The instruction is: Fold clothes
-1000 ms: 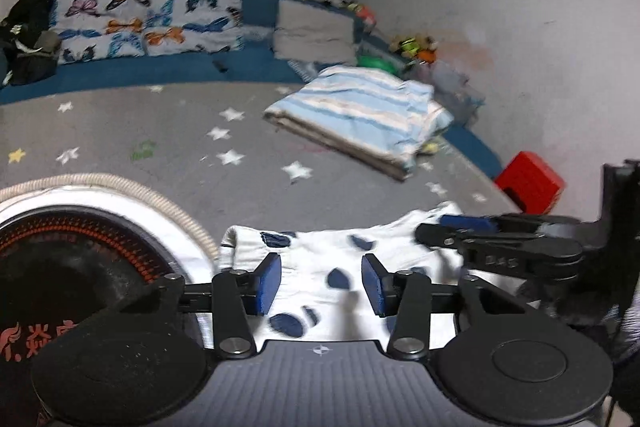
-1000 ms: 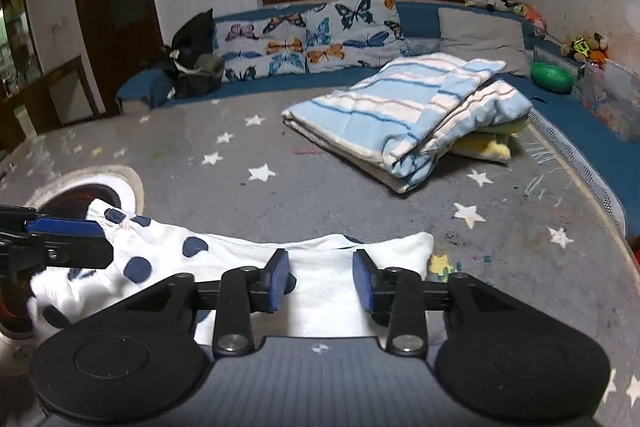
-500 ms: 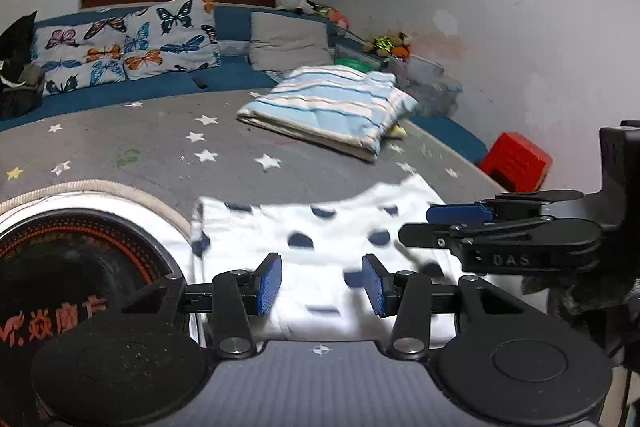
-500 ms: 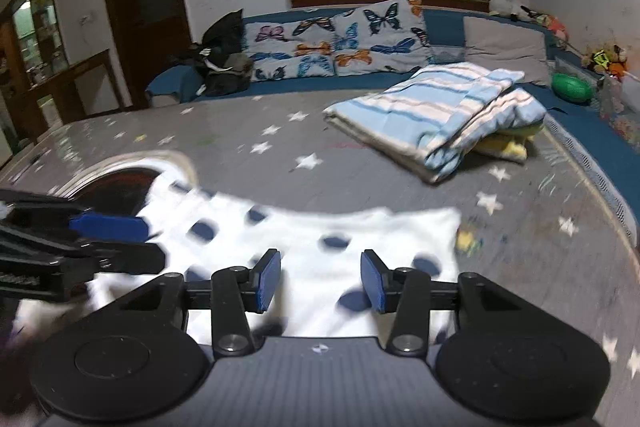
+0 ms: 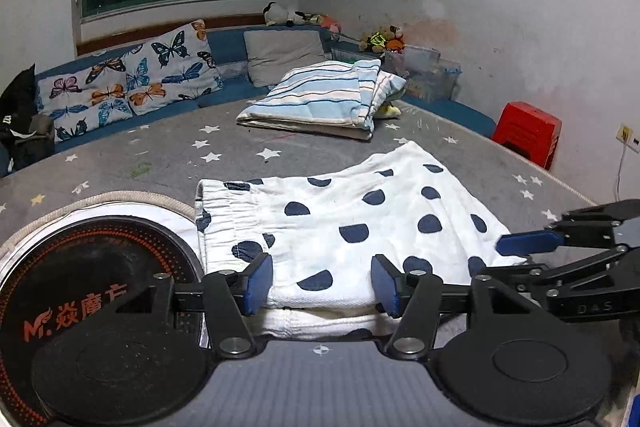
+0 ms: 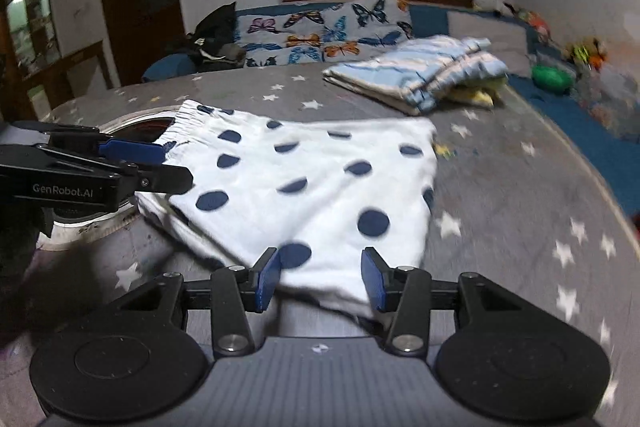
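Polka-dot shorts (image 5: 352,223) lay just ahead of both spread grippers, left gripper (image 5: 322,285) and right gripper (image 6: 320,281); uneven grasps risked a crooked fold.

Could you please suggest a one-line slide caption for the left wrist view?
Open left claw poised at the near edge of the polka-dot shorts on the star-patterned bed, right claw alongside.

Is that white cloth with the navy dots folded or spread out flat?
Folded. The spotted cloth lies doubled on the star-print cover; a second layer shows under its near edge, between the left gripper's open fingers.
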Motion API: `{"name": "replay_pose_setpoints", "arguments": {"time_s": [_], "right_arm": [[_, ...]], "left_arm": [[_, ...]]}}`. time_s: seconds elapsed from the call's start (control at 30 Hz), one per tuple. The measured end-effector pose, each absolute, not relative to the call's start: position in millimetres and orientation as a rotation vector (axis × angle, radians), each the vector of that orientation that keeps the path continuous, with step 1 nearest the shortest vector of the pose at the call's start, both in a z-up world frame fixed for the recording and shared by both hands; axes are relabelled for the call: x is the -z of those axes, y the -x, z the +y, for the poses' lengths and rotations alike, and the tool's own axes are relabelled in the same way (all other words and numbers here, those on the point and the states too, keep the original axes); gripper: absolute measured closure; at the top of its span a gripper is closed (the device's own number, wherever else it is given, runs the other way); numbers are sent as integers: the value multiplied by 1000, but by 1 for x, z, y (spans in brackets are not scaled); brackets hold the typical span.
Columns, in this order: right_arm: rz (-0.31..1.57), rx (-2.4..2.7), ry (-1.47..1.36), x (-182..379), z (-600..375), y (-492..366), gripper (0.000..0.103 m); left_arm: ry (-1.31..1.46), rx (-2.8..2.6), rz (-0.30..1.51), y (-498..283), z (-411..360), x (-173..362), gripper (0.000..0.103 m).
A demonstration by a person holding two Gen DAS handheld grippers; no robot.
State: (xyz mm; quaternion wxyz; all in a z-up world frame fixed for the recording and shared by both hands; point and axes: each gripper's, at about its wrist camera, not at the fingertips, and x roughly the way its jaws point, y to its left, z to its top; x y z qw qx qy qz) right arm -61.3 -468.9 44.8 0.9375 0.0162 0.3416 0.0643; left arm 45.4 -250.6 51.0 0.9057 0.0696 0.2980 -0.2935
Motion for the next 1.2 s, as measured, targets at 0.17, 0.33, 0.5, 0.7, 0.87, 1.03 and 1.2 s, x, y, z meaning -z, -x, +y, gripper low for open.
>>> {"name": "replay_pose_setpoints", "arguments": {"time_s": [0.17, 0.33, 0.5, 0.7, 0.87, 1.03, 1.2], "right_arm": [[668, -104, -87, -47, -479, 73, 51], [691, -89, -111, -39, -482, 74, 50], [661, -87, -79, -43, -474, 87, 45], [658, -92, -75, -42, -469, 92, 33], [638, -81, -80, -45, -465, 101, 11], [631, -59, -75, -43, -457, 110, 0], [627, -33, -80, -43, -450, 116, 0]], "left_arm": [[-126, 599, 607, -37, -245, -52, 37], [-115, 595, 618, -28, -241, -53, 28], [-85, 586, 643, -19, -233, -50, 18], [-51, 578, 657, -6, -222, -48, 5], [-26, 576, 653, 5, -214, -49, 0], [-9, 573, 658, 12, -209, -48, 0], [12, 571, 642, 22, -200, -49, 0]]}}
